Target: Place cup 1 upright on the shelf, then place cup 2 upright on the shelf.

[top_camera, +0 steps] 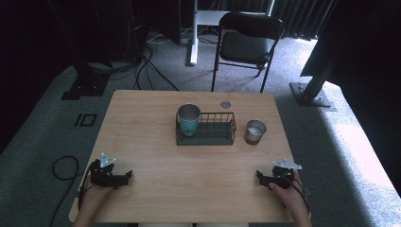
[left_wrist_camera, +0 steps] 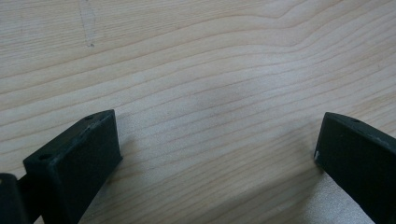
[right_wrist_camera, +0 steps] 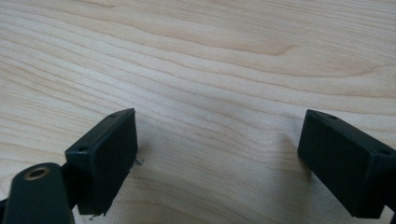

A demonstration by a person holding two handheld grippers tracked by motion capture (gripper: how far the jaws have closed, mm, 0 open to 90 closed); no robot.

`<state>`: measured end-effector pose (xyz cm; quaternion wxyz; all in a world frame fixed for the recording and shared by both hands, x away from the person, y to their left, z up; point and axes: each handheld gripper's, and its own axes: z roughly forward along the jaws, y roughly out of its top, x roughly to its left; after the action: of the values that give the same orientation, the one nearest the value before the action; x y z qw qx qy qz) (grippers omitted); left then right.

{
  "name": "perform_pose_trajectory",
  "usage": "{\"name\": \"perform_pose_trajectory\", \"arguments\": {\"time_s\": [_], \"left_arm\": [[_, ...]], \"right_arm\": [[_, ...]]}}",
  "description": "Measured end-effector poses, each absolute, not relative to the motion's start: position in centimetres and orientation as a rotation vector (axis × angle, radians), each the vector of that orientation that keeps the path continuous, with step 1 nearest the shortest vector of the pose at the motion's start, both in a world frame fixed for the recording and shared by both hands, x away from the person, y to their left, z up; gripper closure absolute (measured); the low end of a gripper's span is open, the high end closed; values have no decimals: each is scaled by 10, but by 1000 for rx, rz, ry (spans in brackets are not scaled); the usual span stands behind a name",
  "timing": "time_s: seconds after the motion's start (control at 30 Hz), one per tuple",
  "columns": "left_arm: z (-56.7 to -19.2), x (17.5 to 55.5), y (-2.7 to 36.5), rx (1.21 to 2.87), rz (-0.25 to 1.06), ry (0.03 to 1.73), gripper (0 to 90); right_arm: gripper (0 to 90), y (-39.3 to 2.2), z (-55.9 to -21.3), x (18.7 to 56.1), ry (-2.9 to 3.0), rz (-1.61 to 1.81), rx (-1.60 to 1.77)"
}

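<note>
My left gripper [top_camera: 126, 176] and right gripper [top_camera: 259, 175] rest wide apart, empty. Nothing started; next, reach toward twelve o'clock for the steel cup [top_camera: 255, 131] beside the basket [top_camera: 206, 139].

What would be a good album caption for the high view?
Two open grippers, left and right, rest near a teal cup in a wire basket.

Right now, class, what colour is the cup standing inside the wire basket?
The cup is teal with a silvery metal rim, clearest in the high view.
</note>
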<state>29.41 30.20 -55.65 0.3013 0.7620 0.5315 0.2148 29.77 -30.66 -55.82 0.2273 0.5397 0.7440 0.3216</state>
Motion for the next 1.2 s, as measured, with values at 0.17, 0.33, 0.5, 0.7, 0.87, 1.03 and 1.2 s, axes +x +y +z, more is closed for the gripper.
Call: {"name": "perform_pose_trajectory", "arguments": {"time_s": [0.17,0.33,0.5,0.7,0.87,1.03,1.2], "left_arm": [[-556,294,302,2021,569,1410,7],[-556,294,302,2022,569,1410,7],[-556,294,302,2022,568,1409,7],[-556,294,302,2021,569,1409,7],[-557,294,302,2021,569,1409,7],[-556,294,302,2022,569,1409,7],[-556,294,302,2022,569,1409,7]], "right_arm": [[116,-307,-558,299,2049,896,1489],[116,-307,-556,304,2034,929,1495],[116,-305,-550,310,2023,954,1483],[116,-300,-539,319,1999,1008,1457],[116,-294,-532,328,1972,1051,1425],[116,-290,-526,337,1938,1071,1417],[116,-288,-518,346,1887,1123,1389]]}}
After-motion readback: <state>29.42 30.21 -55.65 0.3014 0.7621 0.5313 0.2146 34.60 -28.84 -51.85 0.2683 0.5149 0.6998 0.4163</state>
